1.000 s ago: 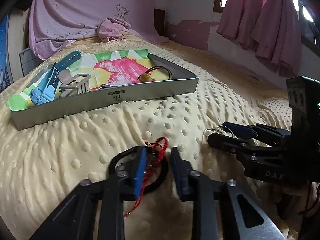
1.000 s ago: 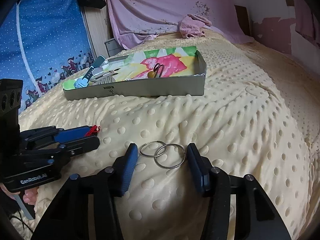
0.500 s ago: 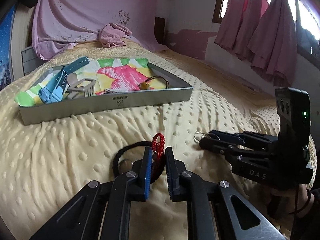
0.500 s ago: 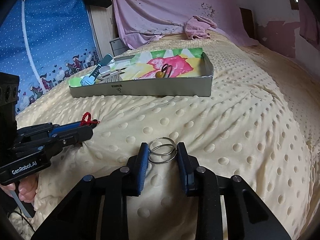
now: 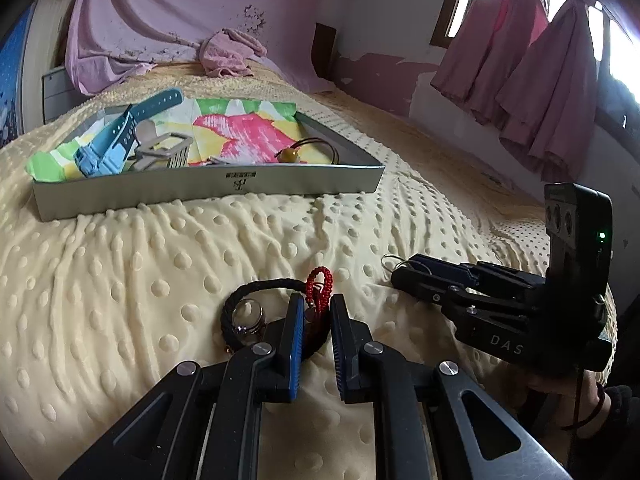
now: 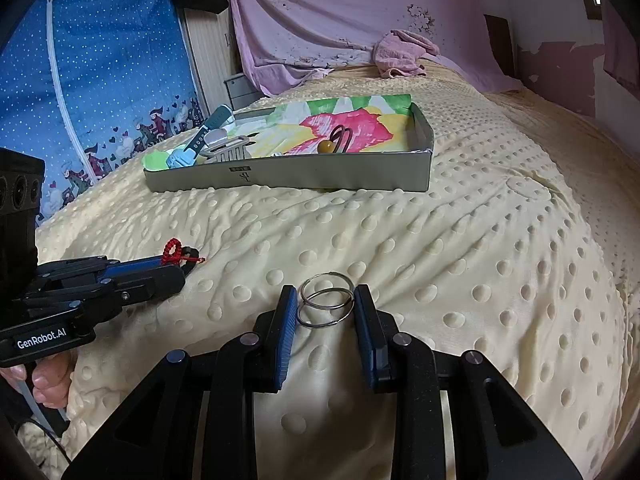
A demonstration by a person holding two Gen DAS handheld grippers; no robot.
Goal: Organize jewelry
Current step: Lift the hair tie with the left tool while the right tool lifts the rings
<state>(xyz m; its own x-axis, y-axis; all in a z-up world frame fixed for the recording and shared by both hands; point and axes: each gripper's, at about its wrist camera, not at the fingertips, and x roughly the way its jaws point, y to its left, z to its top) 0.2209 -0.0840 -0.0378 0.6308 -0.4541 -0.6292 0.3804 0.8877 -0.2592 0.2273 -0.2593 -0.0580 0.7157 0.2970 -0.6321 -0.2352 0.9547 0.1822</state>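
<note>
My left gripper (image 5: 315, 307) is shut on a red cord bracelet (image 5: 319, 283) that lies with a black cord bracelet (image 5: 256, 286) on the yellow dotted bedspread; it also shows in the right wrist view (image 6: 176, 252). My right gripper (image 6: 326, 300) is shut on two linked silver rings (image 6: 326, 305), low over the bedspread. A grey tray (image 5: 208, 190) lined with bright floral paper sits further back and holds blue watch straps (image 5: 116, 140), a grey comb (image 5: 166, 152) and a dark cord with an amber bead (image 5: 290, 155).
The right gripper's body (image 5: 516, 300) is just right of my left one. A pink towel (image 5: 228, 54) lies at the bed's far end. Pink curtains (image 5: 532, 80) hang right; a blue fabric wardrobe (image 6: 100, 80) stands left of the bed.
Both grippers went from open to closed, the left on the red bracelet, the right on the silver rings, and both have risen slightly from the bedspread.
</note>
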